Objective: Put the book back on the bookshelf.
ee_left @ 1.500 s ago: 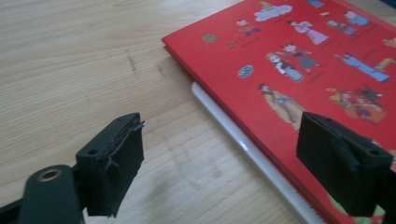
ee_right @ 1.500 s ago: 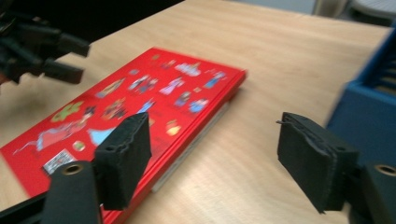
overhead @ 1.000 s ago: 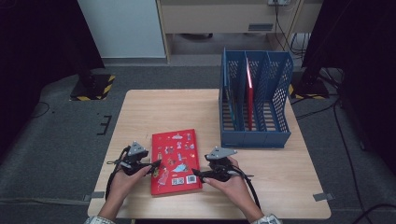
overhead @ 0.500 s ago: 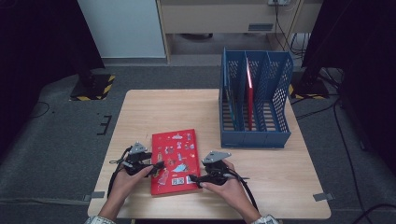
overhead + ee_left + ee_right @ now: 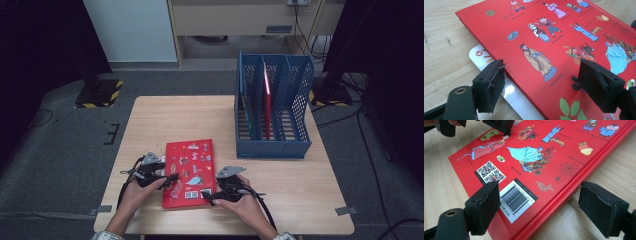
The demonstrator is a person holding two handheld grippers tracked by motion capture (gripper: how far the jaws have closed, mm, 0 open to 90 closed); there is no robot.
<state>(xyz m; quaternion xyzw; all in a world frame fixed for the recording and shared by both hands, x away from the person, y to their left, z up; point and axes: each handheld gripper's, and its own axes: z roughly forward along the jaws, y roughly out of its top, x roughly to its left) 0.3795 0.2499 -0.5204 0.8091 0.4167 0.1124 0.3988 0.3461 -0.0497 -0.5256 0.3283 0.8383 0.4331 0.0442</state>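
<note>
A red picture book (image 5: 190, 170) lies flat on the wooden table (image 5: 300, 185), back cover up with a barcode (image 5: 517, 198). My left gripper (image 5: 170, 180) is open at its left edge, one pad (image 5: 490, 86) over the table and the other over the cover (image 5: 544, 32). A white glossy card (image 5: 510, 93) sticks out from under that edge. My right gripper (image 5: 210, 196) is open at the near right corner, its jaws either side of the book's edge (image 5: 564, 192). Nothing is held.
A blue mesh file rack (image 5: 272, 147) stands at the back right of the table, with a red book (image 5: 268, 100) upright in a middle slot. Bare wood stretches behind the book and to the right of my right hand. Dark floor surrounds the table.
My right gripper has shifted left and nearer the person, up to the book's near right corner. The left gripper has hardly moved.
</note>
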